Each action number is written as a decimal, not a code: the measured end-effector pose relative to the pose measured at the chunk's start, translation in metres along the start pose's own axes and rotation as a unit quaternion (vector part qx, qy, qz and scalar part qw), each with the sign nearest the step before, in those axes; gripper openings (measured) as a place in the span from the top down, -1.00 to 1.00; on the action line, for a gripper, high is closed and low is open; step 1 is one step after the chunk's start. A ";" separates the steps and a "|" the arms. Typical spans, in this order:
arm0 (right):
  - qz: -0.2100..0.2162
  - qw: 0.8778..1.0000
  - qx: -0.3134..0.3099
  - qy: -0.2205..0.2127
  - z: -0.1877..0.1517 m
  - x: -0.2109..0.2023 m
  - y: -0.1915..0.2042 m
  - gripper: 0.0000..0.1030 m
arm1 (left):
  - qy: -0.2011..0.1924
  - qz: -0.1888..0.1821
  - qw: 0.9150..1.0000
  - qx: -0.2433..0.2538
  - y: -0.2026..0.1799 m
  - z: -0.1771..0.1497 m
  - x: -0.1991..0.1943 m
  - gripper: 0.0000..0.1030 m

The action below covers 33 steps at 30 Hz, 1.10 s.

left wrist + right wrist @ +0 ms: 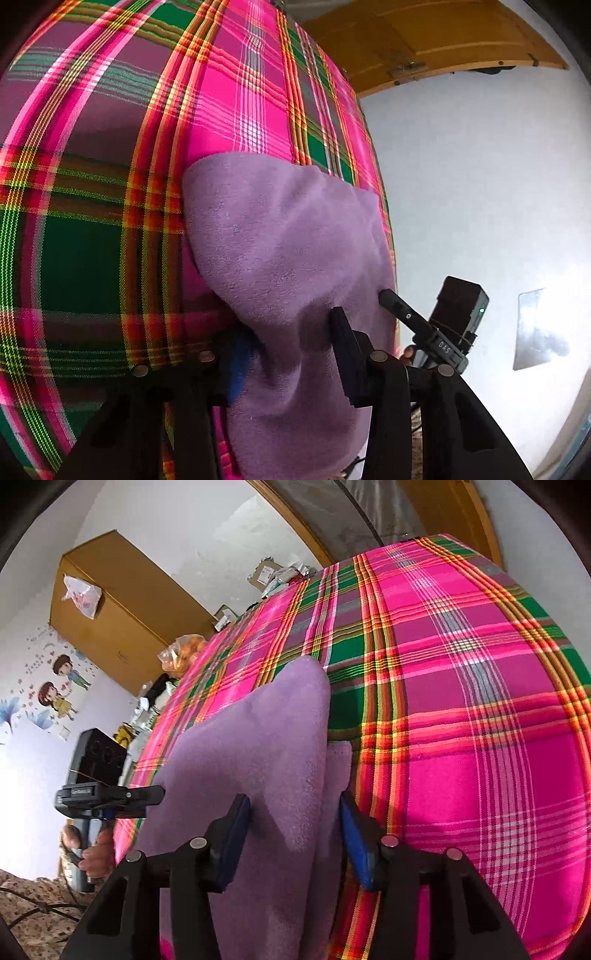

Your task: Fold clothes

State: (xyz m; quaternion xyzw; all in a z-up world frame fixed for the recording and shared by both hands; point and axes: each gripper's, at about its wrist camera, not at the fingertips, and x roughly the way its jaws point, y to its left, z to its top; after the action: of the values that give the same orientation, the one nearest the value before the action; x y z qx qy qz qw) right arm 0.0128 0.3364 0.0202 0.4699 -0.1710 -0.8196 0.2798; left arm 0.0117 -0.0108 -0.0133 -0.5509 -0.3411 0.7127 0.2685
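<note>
Now purple cloth (258, 746) between both grippers' fingers (231, 845)

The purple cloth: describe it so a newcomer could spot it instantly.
Find the big pink, green and orange plaid blanket that covers the surface. Near its edge, a soft, fuzzy lilac fleece cloth is bunched up between the left tool and the right tool. It is the only plain, unpatterned fabric on the plaid.

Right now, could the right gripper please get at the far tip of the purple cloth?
Probably not without letting go: the right gripper is shut on the purple cloth near its near edge, though nothing lies over the tip.
</note>
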 end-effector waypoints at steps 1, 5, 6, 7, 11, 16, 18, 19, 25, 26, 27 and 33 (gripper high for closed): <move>-0.011 1.000 -0.006 0.000 0.000 0.001 0.003 0.11 | -0.002 0.006 1.000 0.007 -0.003 -0.001 0.000 0.22; -0.050 0.998 -0.031 0.000 -0.002 0.003 0.014 0.15 | -0.011 0.023 0.999 0.027 -0.005 0.000 -0.001 0.24; -0.058 0.998 -0.034 -0.001 -0.003 0.003 0.015 0.17 | -0.013 0.023 0.999 0.027 -0.005 -0.001 -0.001 0.25; -0.065 0.997 -0.036 -0.003 -0.004 0.003 0.017 0.17 | -0.015 0.023 0.999 0.026 -0.005 -0.001 0.000 0.25; -0.097 0.994 -0.045 -0.009 -0.008 0.003 0.026 0.26 | -0.025 0.036 0.998 0.042 -0.009 -0.003 0.001 0.27; -0.136 0.989 -0.057 -0.024 -0.013 0.001 0.042 0.44 | -0.046 0.052 0.996 0.048 -0.018 -0.009 0.005 0.30; -0.151 0.986 -0.063 -0.031 -0.015 -0.001 0.048 0.49 | -0.047 0.055 0.996 0.045 -0.018 -0.009 0.003 0.33; -0.156 0.985 -0.064 -0.033 -0.016 -0.003 0.052 0.50 | -0.047 0.055 0.996 0.043 -0.018 -0.009 0.001 0.36; -0.160 0.984 -0.058 -0.053 -0.013 -0.013 0.067 0.51 | -0.055 0.064 0.995 0.055 -0.012 -0.010 -0.021 0.53; -0.159 0.984 -0.057 -0.055 -0.012 -0.014 0.069 0.51 | -0.056 0.063 0.995 0.053 -0.016 -0.009 -0.013 0.53; -0.157 0.984 -0.056 -0.058 -0.010 -0.016 0.071 0.51 | -0.055 0.063 0.995 0.052 -0.016 -0.007 -0.012 0.53; -0.136 0.987 -0.057 -0.062 0.002 -0.006 0.088 0.52 | -0.072 0.065 0.994 0.048 -0.009 0.002 -0.029 0.56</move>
State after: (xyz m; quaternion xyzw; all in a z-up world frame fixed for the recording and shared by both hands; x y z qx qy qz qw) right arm 0.0400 0.2709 0.0734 0.4201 -0.0758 -0.8862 0.1804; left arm 0.0166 -0.0280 0.0115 -0.5058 -0.2883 0.7819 0.2229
